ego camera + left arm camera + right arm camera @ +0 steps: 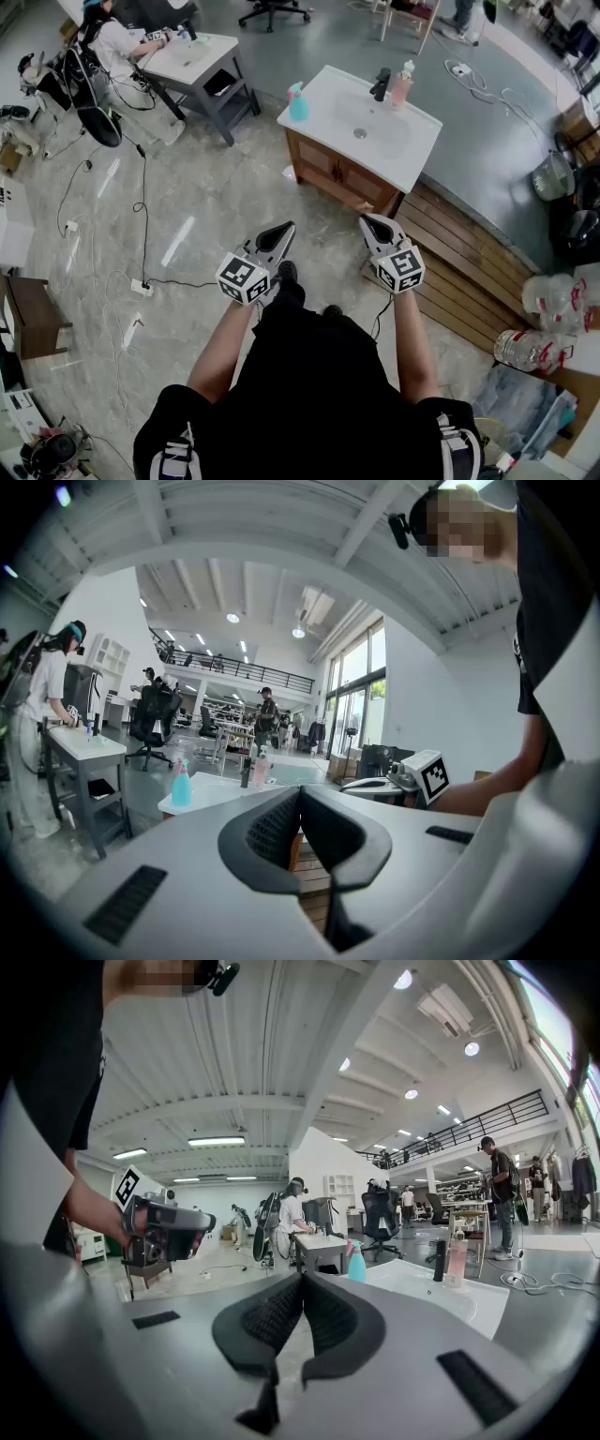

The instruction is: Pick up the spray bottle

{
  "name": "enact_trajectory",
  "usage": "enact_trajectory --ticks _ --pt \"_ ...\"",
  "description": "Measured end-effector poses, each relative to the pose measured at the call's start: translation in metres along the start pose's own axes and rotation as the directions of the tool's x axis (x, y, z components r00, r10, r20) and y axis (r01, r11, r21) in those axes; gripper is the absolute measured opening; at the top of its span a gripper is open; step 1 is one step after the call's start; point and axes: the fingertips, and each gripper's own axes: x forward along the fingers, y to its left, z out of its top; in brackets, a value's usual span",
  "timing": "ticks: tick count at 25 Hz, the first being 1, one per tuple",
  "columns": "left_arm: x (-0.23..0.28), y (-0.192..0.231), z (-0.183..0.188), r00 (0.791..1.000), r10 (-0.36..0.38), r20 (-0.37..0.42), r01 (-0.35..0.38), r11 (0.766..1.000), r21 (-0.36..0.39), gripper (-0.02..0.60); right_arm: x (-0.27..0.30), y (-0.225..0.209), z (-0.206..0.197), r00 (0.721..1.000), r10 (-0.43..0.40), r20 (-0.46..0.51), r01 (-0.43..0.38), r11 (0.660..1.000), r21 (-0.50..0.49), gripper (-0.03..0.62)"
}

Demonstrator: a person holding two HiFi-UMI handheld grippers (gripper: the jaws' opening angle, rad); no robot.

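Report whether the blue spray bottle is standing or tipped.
Upright: the spray bottle stands on its base on the sink counter, nozzle up.

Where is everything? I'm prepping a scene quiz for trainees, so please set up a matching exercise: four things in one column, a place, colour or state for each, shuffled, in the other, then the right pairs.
Column one:
1. spray bottle
2. pink bottle
3. faucet
4. left gripper

Column two:
A. black, at the back edge of the counter
B. jaws shut, nothing between them
C. teal, near the counter's left corner in the head view
D. standing just right of the faucet in the head view

Pairs: 1-C, 2-D, 3-A, 4-B.
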Motion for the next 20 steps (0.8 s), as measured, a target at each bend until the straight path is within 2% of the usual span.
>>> enact_trajectory --ticks 3,6,8,11,20 --pt "-0.013 -0.021 -0.008 1.0 0.029 0.01 -0.028 1.0 -0.002 0.023 -0.017 0.012 -0.007 1.0 0.016 -0.002 -0.016 1.0 0.002 0.015" --pt "-0.024 -0.045 -0.012 0.999 0.024 0.025 -0.023 1.0 -0.016 0.021 -0.037 0.021 -0.009 1.0 0.03 -0.005 -0.03 1.0 0.002 0.015" --pt "-0.029 -0.056 -0.012 0.999 0.031 0.027 -0.031 0.999 0.017 0.021 -0.046 0.023 -0.008 0.999 0.038 -0.005 -0.038 0.999 -0.001 0.015" --pt "-0.032 -0.063 -0.012 0.998 0.049 0.025 -0.05 0.997 0.055 0.021 -0.054 0.024 -0.01 0.999 0.041 -0.006 -0.041 0.999 -0.004 0.015" --pt "-0.033 -0.069 -0.011 0.999 0.049 0.013 -0.05 0.996 0.074 0.021 -0.066 0.024 -0.013 0.999 0.046 -0.025 -0.047 0.998 -0.034 0.015"
